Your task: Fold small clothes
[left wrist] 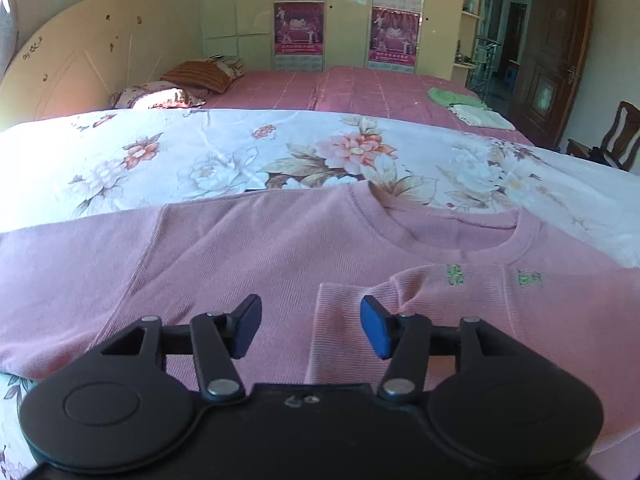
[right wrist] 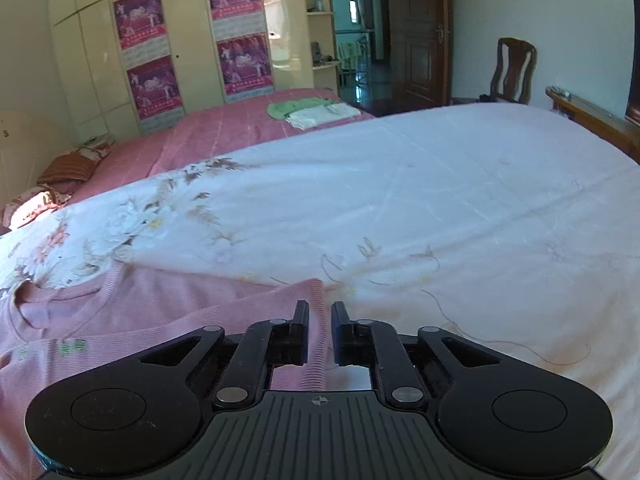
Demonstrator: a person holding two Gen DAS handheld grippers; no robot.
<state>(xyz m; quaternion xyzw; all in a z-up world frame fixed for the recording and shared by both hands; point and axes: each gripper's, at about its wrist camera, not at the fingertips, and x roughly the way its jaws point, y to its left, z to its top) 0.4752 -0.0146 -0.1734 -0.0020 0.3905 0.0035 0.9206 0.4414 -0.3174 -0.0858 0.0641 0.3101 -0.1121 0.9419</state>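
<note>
Pink sweater (left wrist: 280, 248) lies flat on the floral bedsheet (left wrist: 200, 152), one sleeve folded across its chest. Left gripper (left wrist: 311, 326) hovers over that sleeve's ribbed cuff (left wrist: 340, 320), jaws apart, nothing held. Right gripper (right wrist: 320, 332): jaws narrowly apart astride the sweater's ribbed edge (right wrist: 316, 344); grip unclear.

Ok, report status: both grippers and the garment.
Left gripper open above the pink ribbed knit sweater. Right gripper narrow, ribbed sleeve cuff between its jaws, grip unconfirmed. Nothing in the way on the floral bedsheet.
</note>
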